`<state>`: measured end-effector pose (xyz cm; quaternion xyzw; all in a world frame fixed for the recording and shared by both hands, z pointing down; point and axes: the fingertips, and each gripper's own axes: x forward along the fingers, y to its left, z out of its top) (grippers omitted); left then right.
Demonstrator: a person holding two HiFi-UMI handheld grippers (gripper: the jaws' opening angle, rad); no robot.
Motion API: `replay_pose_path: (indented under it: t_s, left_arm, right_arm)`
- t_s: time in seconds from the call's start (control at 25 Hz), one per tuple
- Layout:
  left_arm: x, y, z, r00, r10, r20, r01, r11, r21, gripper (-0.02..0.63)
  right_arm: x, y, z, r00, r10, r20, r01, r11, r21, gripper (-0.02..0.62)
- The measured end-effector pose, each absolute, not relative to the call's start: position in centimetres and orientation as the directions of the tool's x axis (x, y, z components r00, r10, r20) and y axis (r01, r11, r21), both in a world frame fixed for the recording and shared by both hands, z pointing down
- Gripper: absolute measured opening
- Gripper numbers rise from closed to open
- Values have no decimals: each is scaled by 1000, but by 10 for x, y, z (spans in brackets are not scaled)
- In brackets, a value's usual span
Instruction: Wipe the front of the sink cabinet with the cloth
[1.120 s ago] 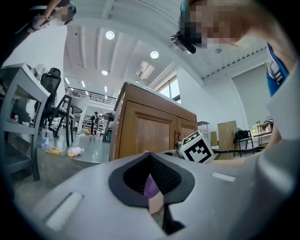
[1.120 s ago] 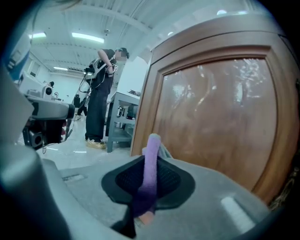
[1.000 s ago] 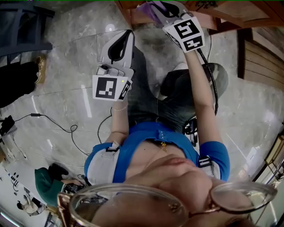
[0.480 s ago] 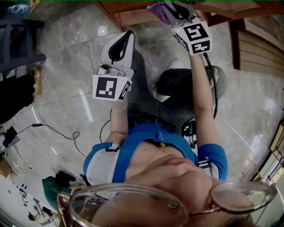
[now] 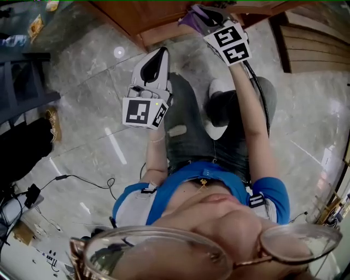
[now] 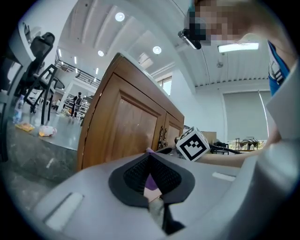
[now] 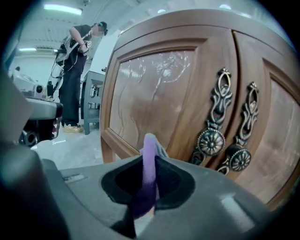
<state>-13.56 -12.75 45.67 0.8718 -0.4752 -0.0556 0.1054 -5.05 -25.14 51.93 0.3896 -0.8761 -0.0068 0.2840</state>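
Observation:
The purple cloth is pinched in my right gripper, which is shut on it at the lower edge of the wooden sink cabinet. In the right gripper view the cloth stands up between the jaws, just before the left door panel, with two ornate metal handles to its right. My left gripper hangs over the floor, left of and short of the cabinet, shut and holding nothing. From the left gripper view the cabinet rises ahead, with the right gripper's marker cube beside it.
The floor is glossy grey marble. A black cable trails at the left. Wooden panelling stands at the right. A dark rack sits at the far left. A person stands in the background by a table.
The head view has swung, and more of the cabinet base shows. My right gripper stays at the cabinet with the cloth, a little lower in the view. The left gripper drifted slightly right.

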Motion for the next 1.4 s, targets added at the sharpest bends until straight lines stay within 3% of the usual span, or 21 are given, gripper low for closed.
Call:
replay_pose_path:
  t_s: [0.16,0.4,0.72,0.92,1.08,1.4]
  left_arm:
    - [-146,-118,466,505,-862,42,-847,-485,216,0]
    - [-128,-121,498,419,-897,141,-908,-410,92,0]
    - [-24,-146,368,372,-928,-29,-928,-371,-34,0]
    - [9,-184,288,365,-926,-94,-931,-359,-70,0]
    - [8,-200,297,368,-920,-134,-929,-357,-102,0]
    - [-7,-202,348,372,-923,-95,-928,-367,-61,0]
  right_arm:
    - [-49,-250,522,-554,-669,495,-672,710,208,54]
    - [-21,-224,484,-676,-645,356,-639,754,152,54]
    - [68,-198,351,-796,-592,126,-565,801,198,54]
    - [84,-210,304,-789,-607,96,-570,781,255,54]
    - [67,-225,295,-811,-583,45,-538,775,331,54]
    - [40,-240,297,-807,-589,-39,-559,743,369,54]
